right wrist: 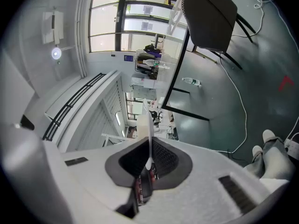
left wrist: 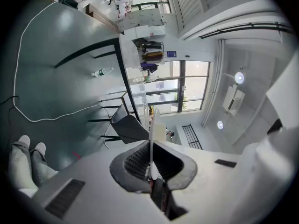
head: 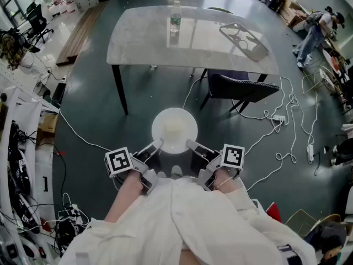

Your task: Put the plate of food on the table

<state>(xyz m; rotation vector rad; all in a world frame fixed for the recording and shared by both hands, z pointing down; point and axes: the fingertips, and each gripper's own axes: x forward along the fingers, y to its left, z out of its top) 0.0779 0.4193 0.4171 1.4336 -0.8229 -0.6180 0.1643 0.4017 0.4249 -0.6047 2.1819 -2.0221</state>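
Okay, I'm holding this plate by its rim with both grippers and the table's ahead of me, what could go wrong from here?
1. The left gripper and right gripper each pinch only the thin rim of the white plate; uneven motion could tilt it or let it slip.
2. A white cable lies across the floor short of the table: a trip risk.
3. A water bottle stands on the table; set down wide of it.
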